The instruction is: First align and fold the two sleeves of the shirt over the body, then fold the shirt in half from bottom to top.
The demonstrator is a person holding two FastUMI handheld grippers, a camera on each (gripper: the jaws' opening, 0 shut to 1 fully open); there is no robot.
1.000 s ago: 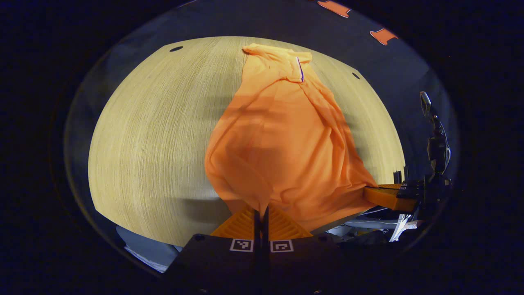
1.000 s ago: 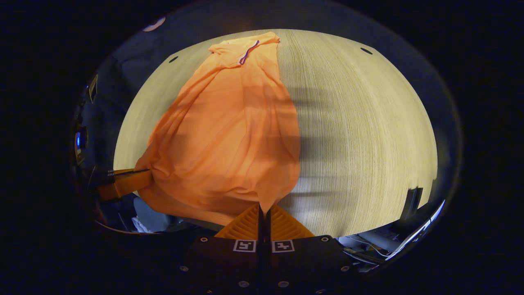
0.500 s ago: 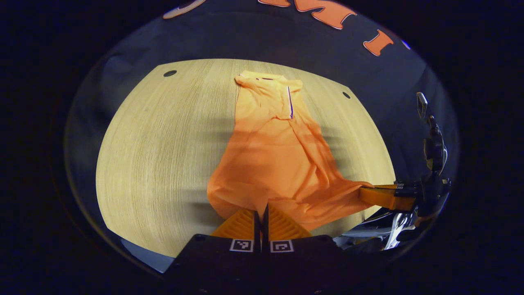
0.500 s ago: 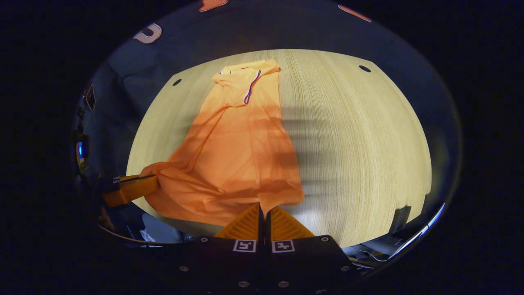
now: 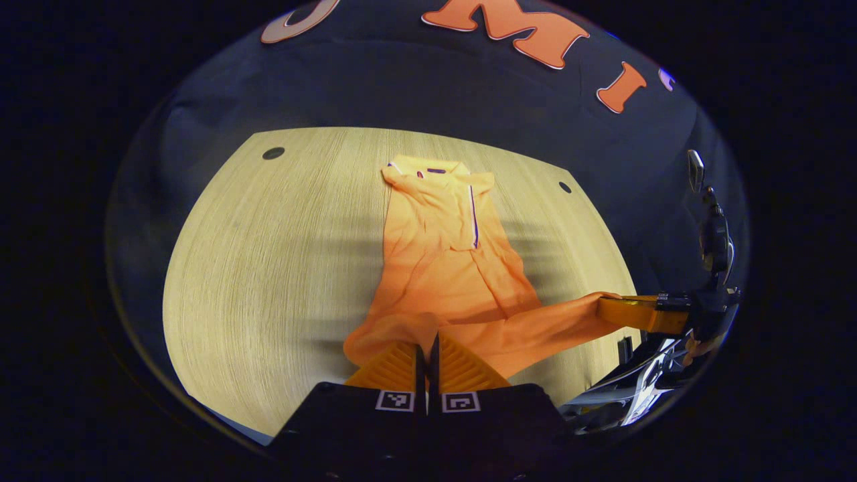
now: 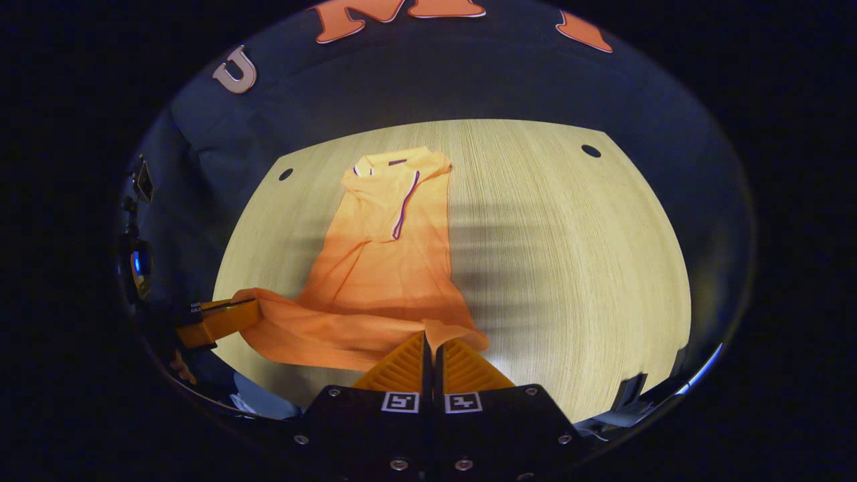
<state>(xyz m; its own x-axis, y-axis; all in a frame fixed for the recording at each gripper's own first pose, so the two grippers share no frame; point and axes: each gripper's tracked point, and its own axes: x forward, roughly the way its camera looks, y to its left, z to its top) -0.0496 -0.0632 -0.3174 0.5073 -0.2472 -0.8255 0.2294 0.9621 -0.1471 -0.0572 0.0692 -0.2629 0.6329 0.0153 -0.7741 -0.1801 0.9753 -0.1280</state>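
Note:
An orange polo shirt [image 5: 445, 268] [image 6: 385, 268] lies lengthwise on the light wooden table [image 5: 268, 268] [image 6: 569, 254], collar at the far end, sleeves folded in over the body. My left gripper [image 5: 426, 338] is shut on one bottom corner of the hem. My right gripper [image 6: 430, 335] is shut on the other bottom corner. The hem stretches between them in a raised band just above the table. In the left gripper view the right gripper [image 5: 606, 300] shows at the right; in the right gripper view the left gripper [image 6: 251, 302] shows at the left.
Round holes [image 5: 272, 153] [image 6: 590, 150] mark the table's far corners. The booth's dark cloth wall [image 5: 435, 94] rises behind the table. Dark equipment [image 5: 713, 234] stands off the table's right edge in the left gripper view.
Both grippers have come down and back toward the near edge with the hem. The shirt, ballooned up a second ago, now lies flatter, and more of the wall shows.

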